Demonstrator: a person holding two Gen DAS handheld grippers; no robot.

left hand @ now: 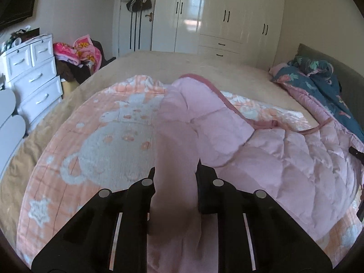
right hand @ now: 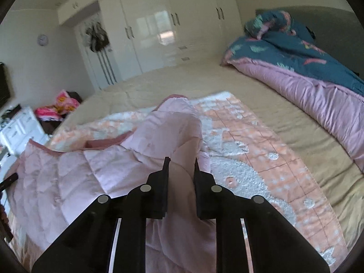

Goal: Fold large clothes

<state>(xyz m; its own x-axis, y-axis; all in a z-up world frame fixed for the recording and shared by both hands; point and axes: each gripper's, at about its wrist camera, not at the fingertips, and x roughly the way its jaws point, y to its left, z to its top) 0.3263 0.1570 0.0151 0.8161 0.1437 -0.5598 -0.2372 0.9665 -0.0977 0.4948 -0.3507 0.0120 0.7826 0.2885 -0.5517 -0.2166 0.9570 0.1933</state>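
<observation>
Left wrist view: left gripper [left hand: 175, 170] is clamped on a fold of the pale pink quilted blanket [left hand: 261, 157], which bunches up on the tan bed [left hand: 204, 66], ridge running away toward the glossy white wardrobe [left hand: 227, 18]. Right gripper [right hand: 181, 167] pinches the same blanket too. Peach-and-white fleece throw [right hand: 250, 141] lies underneath; teal floral duvet [right hand: 295, 50] sits by the headboard.

Left tool [left hand: 175, 170] and right tool [right hand: 181, 163] each pinch pink quilted fabric [left hand: 227, 132].

The pink quilt [left hand: 175, 204] blurs between the left claw [left hand: 176, 168] fingers.
</observation>
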